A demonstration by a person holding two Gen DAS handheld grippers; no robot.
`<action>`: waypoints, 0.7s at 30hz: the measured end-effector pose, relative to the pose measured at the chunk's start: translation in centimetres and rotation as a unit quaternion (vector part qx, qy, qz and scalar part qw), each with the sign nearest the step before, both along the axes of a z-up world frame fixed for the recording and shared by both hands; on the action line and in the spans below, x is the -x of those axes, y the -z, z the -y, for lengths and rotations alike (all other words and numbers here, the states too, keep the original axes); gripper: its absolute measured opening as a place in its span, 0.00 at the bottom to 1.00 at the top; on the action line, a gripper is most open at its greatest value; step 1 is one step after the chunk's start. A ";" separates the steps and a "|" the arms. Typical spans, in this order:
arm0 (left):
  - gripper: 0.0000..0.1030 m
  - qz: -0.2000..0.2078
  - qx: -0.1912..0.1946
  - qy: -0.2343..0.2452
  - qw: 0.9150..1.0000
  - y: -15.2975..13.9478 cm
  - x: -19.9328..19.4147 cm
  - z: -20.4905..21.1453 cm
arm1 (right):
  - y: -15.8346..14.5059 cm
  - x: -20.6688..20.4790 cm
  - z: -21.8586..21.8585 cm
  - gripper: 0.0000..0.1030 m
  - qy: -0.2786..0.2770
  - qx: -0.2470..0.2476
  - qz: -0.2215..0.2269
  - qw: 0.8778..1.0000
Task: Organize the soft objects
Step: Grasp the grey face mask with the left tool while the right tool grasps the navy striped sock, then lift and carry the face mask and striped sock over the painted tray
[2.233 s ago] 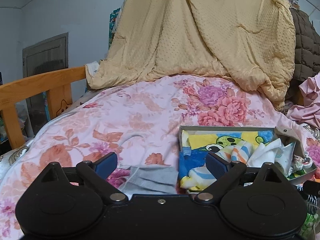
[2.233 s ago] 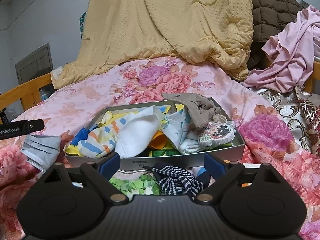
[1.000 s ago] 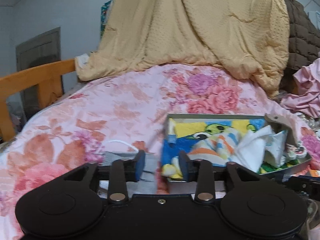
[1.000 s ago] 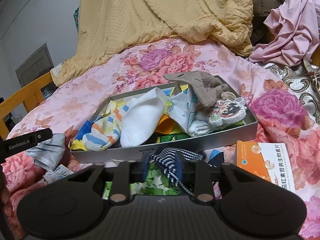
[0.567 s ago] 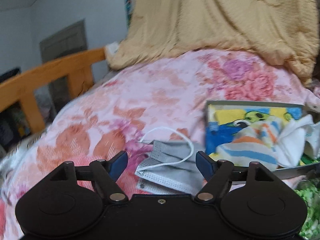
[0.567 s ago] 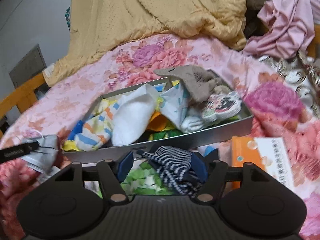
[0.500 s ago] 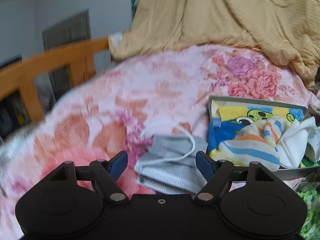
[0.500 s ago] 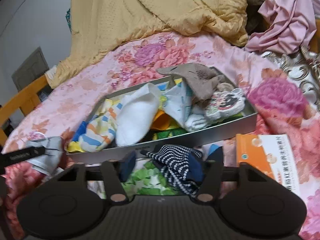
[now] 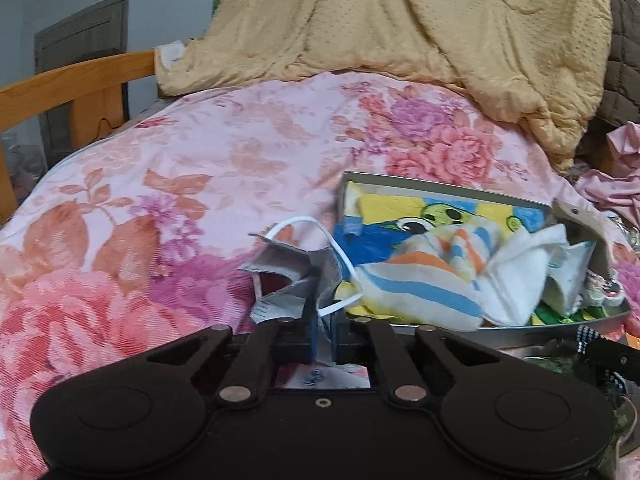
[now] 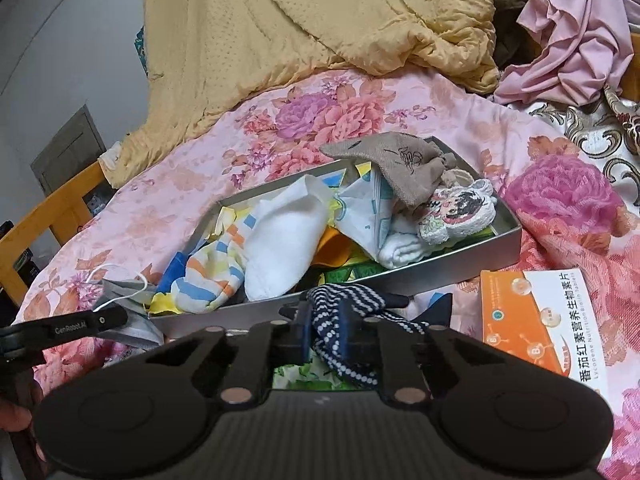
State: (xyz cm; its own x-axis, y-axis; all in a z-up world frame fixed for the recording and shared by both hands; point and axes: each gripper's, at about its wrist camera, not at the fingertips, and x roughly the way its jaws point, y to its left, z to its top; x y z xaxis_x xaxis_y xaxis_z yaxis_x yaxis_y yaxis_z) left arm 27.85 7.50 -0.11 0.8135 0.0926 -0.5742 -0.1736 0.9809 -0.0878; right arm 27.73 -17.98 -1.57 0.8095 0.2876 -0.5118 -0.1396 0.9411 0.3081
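Observation:
A grey metal tray on the floral bedspread holds several soft items: a white sock, a striped sock, a tan pouch and a cartoon plush. My left gripper is shut on a grey face mask with white ear loops, lifted just left of the tray. My right gripper is shut on a navy and white striped sock in front of the tray's near wall.
An orange and white medicine box lies right of the tray. A yellow quilt is piled behind, pink clothes at the far right. A wooden bed rail runs along the left. Green patterned paper lies under the right gripper.
Both grippers closed from open: the left on the grey mask, lifting and crumpling it; the right on the striped sock in front of the tray.

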 end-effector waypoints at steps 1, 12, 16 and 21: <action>0.03 0.000 0.001 0.003 1.000 0.0 0.0 0.2 | 0.0 0.1 -0.1 0.07 -0.003 -0.001 0.002 1.000; 0.01 0.003 0.001 0.046 0.999 -0.5 1.0 3.0 | -0.3 0.7 -1.0 0.04 -0.045 -0.012 0.003 0.999; 0.00 0.010 0.004 0.054 0.999 -1.4 1.3 4.1 | -0.6 0.9 -0.9 0.04 -0.053 -0.026 0.005 0.998; 0.00 0.019 0.011 0.057 0.998 -3.0 1.4 5.0 | -1.4 1.2 -0.4 0.04 -0.057 -0.048 0.017 0.997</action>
